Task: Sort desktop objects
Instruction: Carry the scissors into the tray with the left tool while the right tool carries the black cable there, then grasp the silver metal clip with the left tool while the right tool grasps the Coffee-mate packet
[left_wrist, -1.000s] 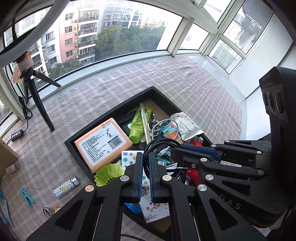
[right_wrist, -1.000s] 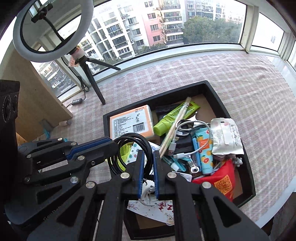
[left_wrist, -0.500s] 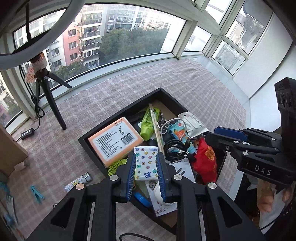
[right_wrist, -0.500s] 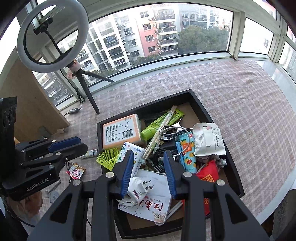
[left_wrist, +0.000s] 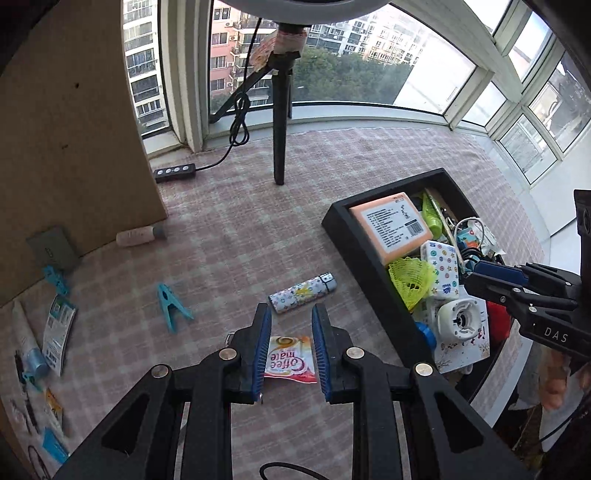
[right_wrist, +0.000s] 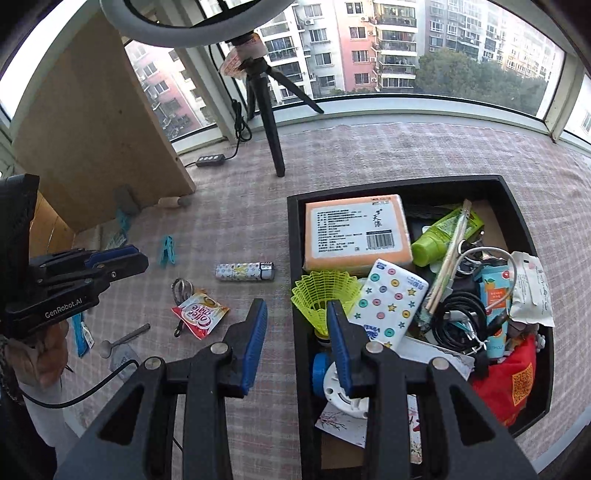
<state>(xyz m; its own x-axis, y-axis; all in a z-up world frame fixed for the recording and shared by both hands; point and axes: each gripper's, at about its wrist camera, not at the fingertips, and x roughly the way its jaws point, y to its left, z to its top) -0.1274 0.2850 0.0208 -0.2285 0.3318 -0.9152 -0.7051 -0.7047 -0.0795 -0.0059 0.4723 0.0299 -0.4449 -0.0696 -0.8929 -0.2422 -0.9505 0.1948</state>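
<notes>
A black tray (right_wrist: 293, 236) (left_wrist: 364, 254) on the checked cloth holds an orange box (right_wrist: 354, 232), a yellow-green shuttlecock (right_wrist: 325, 295), a dotted tissue pack (right_wrist: 388, 306), cables and other items. My left gripper (left_wrist: 290, 325) is open and empty, above a Coffee-mate sachet (left_wrist: 290, 360) (right_wrist: 199, 314) on the cloth left of the tray. A patterned lighter (left_wrist: 301, 291) (right_wrist: 245, 272) lies just beyond it. My right gripper (right_wrist: 295, 321) is open and empty, over the tray's left wall near the shuttlecock.
A blue clothes peg (left_wrist: 168, 302), a pink tube (left_wrist: 138, 236), packets and small tools (left_wrist: 51, 332) lie scattered at the left. A brown board (left_wrist: 74, 122) stands at the far left. A ring-light tripod (left_wrist: 280, 122) and its cable switch (left_wrist: 175, 171) stand at the back.
Both grippers have left the tray and opened wide. The left one swung left and now hangs over the sachet on the cloth. The right one pulled back to the tray's left wall.
</notes>
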